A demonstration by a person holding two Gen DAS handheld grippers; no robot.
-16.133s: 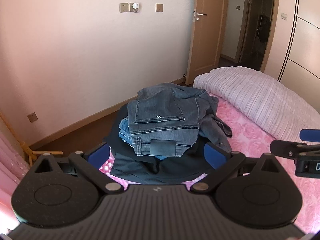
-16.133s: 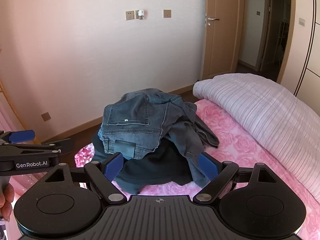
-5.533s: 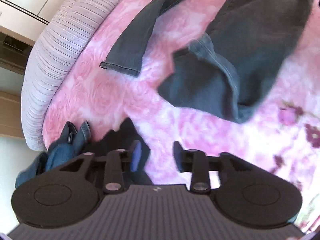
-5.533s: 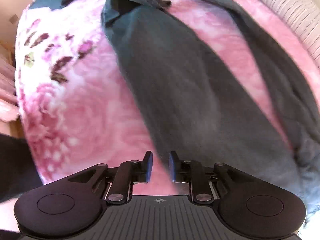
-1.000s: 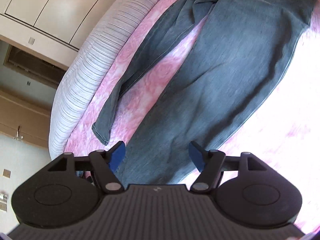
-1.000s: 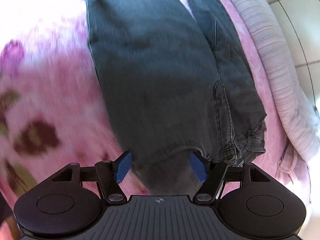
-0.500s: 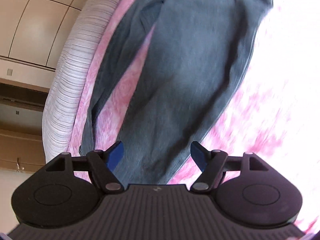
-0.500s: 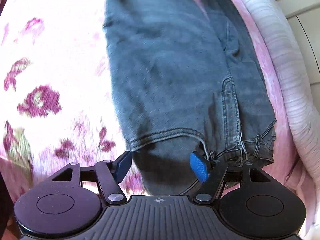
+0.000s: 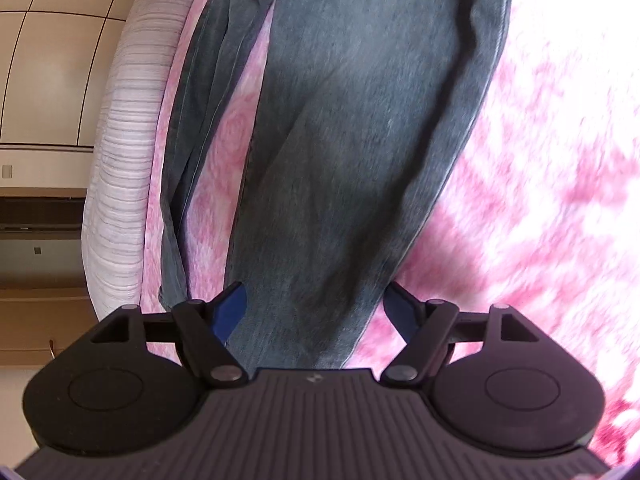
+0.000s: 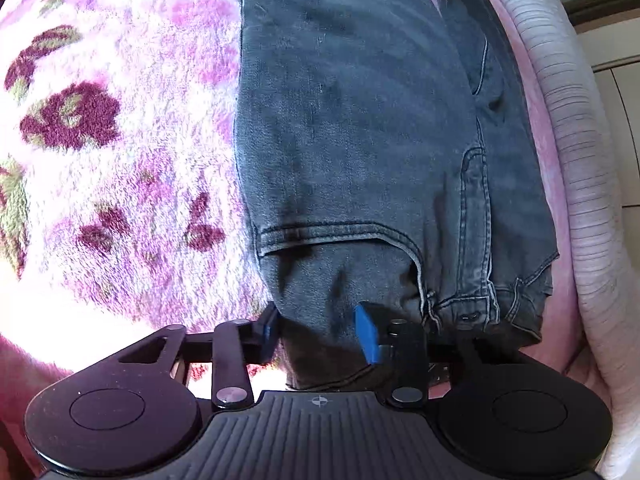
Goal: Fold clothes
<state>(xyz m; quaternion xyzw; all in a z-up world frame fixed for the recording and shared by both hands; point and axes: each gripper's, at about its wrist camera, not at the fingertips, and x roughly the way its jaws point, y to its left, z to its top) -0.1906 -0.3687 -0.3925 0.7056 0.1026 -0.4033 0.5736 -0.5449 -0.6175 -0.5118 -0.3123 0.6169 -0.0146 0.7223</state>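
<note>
Dark grey jeans (image 9: 360, 128) lie flat along the pink bedspread (image 9: 540, 200). In the left wrist view one trouser leg runs down between the fingers of my left gripper (image 9: 316, 312). Its jaws are opening and stand wide on either side of the leg, with neither pad pressing the cloth. The right wrist view shows the waist end of the jeans (image 10: 360, 140), with a front pocket seam. My right gripper (image 10: 318, 332) is closing there. Bunched waist cloth fills the gap between its blue pads (image 10: 366, 336), and both pads touch it.
A rolled striped quilt (image 9: 116, 152) lies along the far side of the bed, and the same quilt (image 10: 580, 180) shows at the right in the right wrist view. Beyond it are wardrobe panels (image 9: 48, 60). The flowered fleece blanket (image 10: 100, 140) spreads to the left of the jeans.
My right gripper's jaws went from wide to half closed around the waist cloth. My left gripper sank closer to the trouser leg, rolled, and its jaws spread slightly wider.
</note>
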